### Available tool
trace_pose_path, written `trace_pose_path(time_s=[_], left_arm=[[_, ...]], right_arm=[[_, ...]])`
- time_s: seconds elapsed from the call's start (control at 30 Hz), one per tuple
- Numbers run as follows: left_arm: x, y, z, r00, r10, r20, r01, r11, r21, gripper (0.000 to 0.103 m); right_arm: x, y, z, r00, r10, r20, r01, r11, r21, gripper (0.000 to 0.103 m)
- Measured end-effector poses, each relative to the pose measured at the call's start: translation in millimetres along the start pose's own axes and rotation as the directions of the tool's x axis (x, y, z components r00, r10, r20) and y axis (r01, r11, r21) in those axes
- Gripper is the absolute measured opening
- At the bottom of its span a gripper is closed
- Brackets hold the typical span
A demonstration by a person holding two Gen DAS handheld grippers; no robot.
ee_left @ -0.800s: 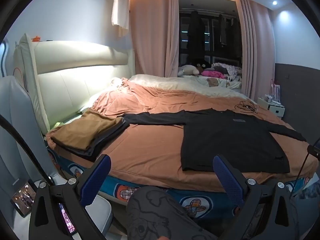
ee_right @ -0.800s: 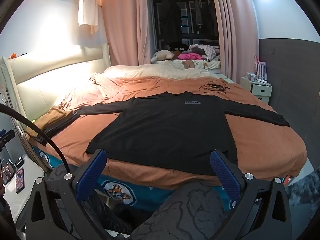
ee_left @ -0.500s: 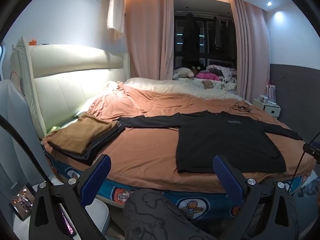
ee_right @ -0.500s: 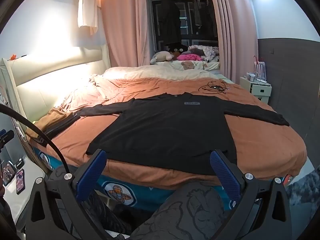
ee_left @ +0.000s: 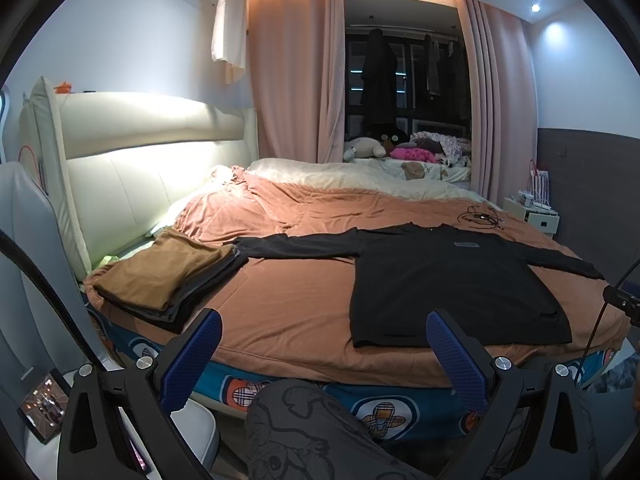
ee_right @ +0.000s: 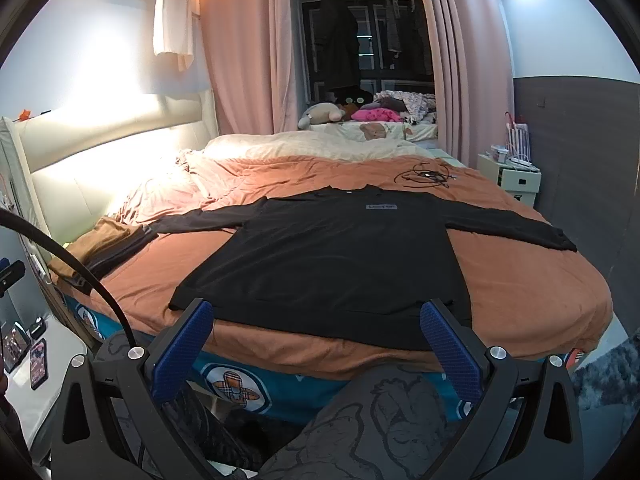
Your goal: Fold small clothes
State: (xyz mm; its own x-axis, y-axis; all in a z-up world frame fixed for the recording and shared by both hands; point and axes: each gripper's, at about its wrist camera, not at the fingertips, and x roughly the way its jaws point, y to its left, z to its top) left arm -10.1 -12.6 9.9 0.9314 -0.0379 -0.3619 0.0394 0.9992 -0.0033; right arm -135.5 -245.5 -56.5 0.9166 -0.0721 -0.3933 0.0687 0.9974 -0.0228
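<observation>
We see a black long-sleeved shirt (ee_right: 336, 264) spread flat on the bed's rust-orange cover (ee_right: 532, 292), front up, both sleeves stretched out to the sides and its hem lying along the near edge of the bed. A small grey label sits on the chest just below the collar. Our left claw (ee_left: 324, 344) hangs in the air short of the bed with its blue-padded fingers (ee_left: 200, 344) spread wide and nothing between them; it faces the bare stretch of cover between the shirt (ee_left: 452, 284) and a folded stack of brown and dark grey clothes (ee_left: 168, 276) resting near the left corner of the bed. Our right claw (ee_right: 316, 336) is likewise wide open and holding nothing, hovering just before the shirt's hem without touching it. Beyond the collar a tangle of black cable (ee_right: 426, 176) lies on the cover, apart from the shirt. Below both claws we see a leg in grey printed trousers (ee_right: 384, 420). At the far right stands a small white bedside cabinet (ee_right: 516, 178).
</observation>
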Motion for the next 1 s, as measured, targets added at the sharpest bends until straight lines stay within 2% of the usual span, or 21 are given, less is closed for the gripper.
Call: trace_pose_path(time_s=[1.0], left_arm=[[0.1,-2.4,-6.1,1.000,-0.011,0.018,0.010,1.000,0.003,0.103]], right_arm=[[-1.3,2.9,-1.2,1.000,-0.014,0.002,0.014,1.000,-0.015,0.103]])
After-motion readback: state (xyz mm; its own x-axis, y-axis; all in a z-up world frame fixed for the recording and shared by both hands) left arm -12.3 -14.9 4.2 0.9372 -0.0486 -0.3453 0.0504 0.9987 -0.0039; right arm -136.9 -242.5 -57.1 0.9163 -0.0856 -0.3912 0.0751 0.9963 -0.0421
